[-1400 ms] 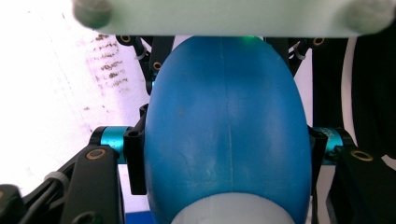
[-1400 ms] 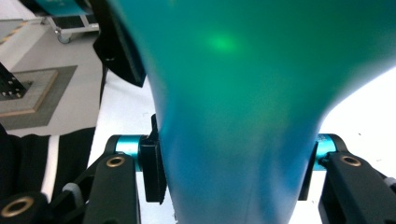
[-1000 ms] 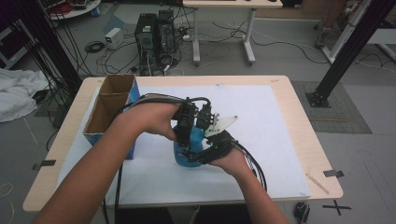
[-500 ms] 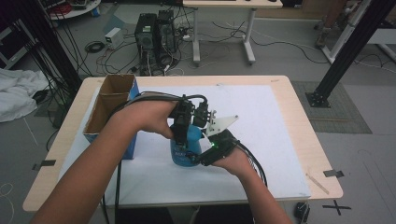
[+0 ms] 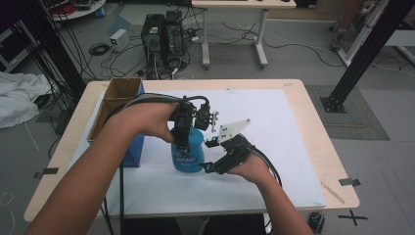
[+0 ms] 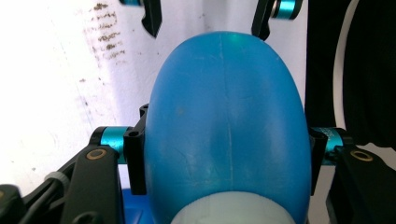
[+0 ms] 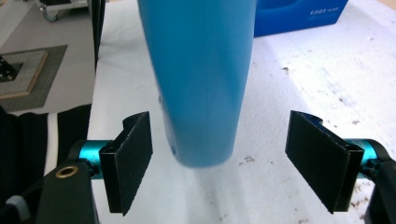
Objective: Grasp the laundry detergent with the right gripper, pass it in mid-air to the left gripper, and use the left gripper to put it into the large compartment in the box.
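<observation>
Gripping the blue bottle (image 5: 187, 155) across its upper body, the left gripper (image 5: 182, 128) appears to steady it upright, mid-table on the white sheet (image 5: 293, 147). The right gripper (image 5: 219, 155) stands wide, pads flanking the bottle untouched. A cardboard box (image 5: 117, 95) crowds the left; right and near sides offer clearance.

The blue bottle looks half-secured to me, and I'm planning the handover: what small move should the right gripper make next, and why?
Probably close the right gripper on the blue bottle. Its fingers stand open on either side of the bottle's lower end with gaps on both sides, while the left gripper already clamps the bottle's body. Closing would likely give a second hold before anything else.
</observation>
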`<action>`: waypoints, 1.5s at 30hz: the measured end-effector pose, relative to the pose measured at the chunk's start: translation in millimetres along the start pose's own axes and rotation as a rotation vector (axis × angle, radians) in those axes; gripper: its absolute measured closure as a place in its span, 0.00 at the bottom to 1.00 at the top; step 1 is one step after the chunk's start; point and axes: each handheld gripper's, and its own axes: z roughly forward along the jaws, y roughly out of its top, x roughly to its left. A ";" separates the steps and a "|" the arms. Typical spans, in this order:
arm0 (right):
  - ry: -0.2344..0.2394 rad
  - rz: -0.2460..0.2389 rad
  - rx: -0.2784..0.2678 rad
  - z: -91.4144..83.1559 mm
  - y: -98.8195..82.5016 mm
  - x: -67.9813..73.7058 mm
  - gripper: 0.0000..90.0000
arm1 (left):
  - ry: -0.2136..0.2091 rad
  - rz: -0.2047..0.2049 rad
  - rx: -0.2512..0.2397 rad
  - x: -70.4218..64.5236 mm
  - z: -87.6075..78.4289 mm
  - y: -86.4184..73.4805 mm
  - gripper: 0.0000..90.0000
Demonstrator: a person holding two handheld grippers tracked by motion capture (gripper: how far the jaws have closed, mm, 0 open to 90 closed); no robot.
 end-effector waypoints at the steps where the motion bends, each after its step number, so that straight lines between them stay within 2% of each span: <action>1: -0.006 -0.002 0.018 -1.9 1.6 0.1 0.24 | -0.001 -0.005 -0.001 0.0 -2.7 -2.6 0.43; 10: -0.018 -0.002 0.101 -11.6 10.5 -1.3 0.23 | 0.006 -0.041 -0.012 1.0 -21.2 -19.4 0.43; 11: -0.021 -0.002 0.134 -14.0 13.1 -1.9 0.23 | 0.004 -0.055 -0.015 1.7 -27.9 -24.8 0.43; 13: -0.024 0.002 0.160 -16.6 15.7 -2.7 0.23 | 0.003 -0.073 -0.024 2.5 -35.0 -31.4 0.43; 16: -0.026 -0.001 0.176 -19.8 18.2 -3.6 0.23 | 0.004 -0.090 -0.027 3.6 -41.6 -38.5 0.43; 18: -0.025 -0.001 0.214 -23.8 21.6 -5.7 0.23 | 0.011 -0.120 -0.029 4.1 -51.0 -48.6 0.43; 22: -0.032 -0.006 0.253 -28.0 26.0 -6.7 0.23 | 0.015 -0.138 -0.028 3.9 -60.7 -57.7 0.43; 29: -0.035 -0.009 0.317 -33.7 34.0 -9.2 0.23 | 0.018 -0.218 -0.037 2.6 -84.2 -88.6 0.43; 31: -0.033 -0.015 0.332 -34.9 35.5 -10.2 0.23 | 0.017 -0.226 -0.036 2.6 -86.5 -91.3 0.43; 32: -0.033 -0.011 0.343 -35.5 36.3 -10.7 0.23 | 0.023 -0.252 -0.036 2.1 -92.0 -98.2 0.43; 37: -0.033 -0.019 0.367 -36.2 37.4 -12.3 0.23 | 0.028 -0.328 -0.034 5.1 -106.8 -114.6 0.43; 39: -0.030 -0.017 0.378 -36.1 37.2 -12.6 0.23 | 0.030 -0.342 -0.037 6.1 -110.1 -117.7 0.43; 40: -0.029 -0.016 0.383 -36.2 37.4 -13.0 0.23 | 0.027 -0.383 -0.040 8.2 -116.6 -123.8 0.43; 45: -0.028 -0.017 0.392 -35.9 37.7 -14.0 0.23 | 0.012 -0.464 -0.064 13.4 -128.7 -138.6 0.43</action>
